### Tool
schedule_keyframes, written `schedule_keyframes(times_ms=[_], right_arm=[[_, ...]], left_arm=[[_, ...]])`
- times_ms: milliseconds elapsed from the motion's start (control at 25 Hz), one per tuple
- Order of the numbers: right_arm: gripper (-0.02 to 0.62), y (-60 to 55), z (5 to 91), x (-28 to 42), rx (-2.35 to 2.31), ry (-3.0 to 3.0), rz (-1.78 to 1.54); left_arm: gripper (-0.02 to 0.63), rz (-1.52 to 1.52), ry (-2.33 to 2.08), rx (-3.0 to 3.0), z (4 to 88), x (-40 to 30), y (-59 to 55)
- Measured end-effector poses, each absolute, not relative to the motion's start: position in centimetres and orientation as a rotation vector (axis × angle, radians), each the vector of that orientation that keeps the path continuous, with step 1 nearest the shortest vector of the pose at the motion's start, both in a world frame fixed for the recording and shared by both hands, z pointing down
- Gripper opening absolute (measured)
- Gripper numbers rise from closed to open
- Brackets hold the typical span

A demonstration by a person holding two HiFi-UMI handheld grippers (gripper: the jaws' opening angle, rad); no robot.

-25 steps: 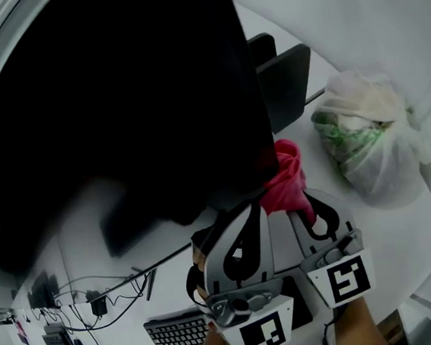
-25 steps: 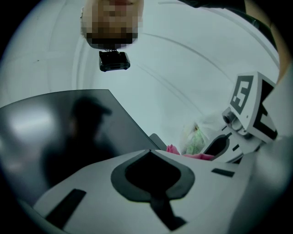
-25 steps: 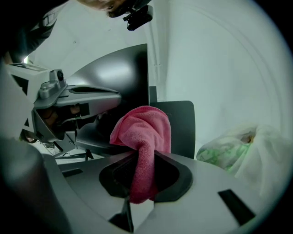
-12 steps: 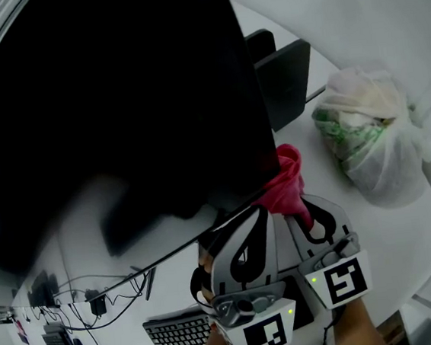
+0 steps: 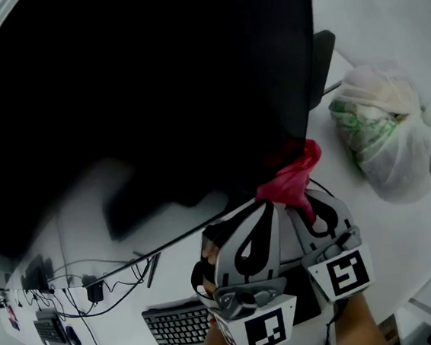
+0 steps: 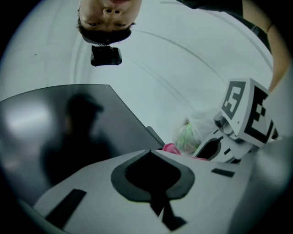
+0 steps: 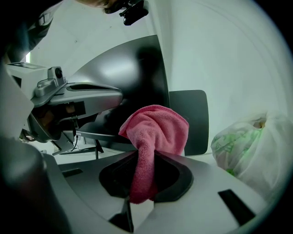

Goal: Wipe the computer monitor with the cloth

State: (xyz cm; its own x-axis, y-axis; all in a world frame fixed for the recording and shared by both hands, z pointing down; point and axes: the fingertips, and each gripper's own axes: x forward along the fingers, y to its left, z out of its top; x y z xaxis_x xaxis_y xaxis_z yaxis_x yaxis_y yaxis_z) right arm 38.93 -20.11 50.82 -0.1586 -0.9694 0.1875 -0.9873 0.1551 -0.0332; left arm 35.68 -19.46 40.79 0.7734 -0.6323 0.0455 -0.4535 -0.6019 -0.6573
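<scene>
Pinching the pink cloth (image 7: 155,132) tight between its jaws, the right gripper (image 5: 301,203) points the bunched end up at the lower right corner of the monitor (image 5: 137,84); whether cloth and screen are touching I cannot tell. The dark screen spreads up and to the left of the cloth, so the wipe would likely sweep leftward along its long side. The left gripper (image 5: 254,216), just beside the right, has its jaws together on nothing. A tied plastic bag (image 5: 384,135) sits on the table (image 5: 390,226) to the right
</scene>
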Motion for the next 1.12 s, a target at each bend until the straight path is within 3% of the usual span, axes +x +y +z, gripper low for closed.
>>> schedule_keyframes(times_ms=[1120], right_arm=[[0.08,-21.2,49.8,29.5,1.781,-2.341,0.163]], left_arm=[[0.005,-0.431,0.946,-2.279,41.5,25.0,-20.2]])
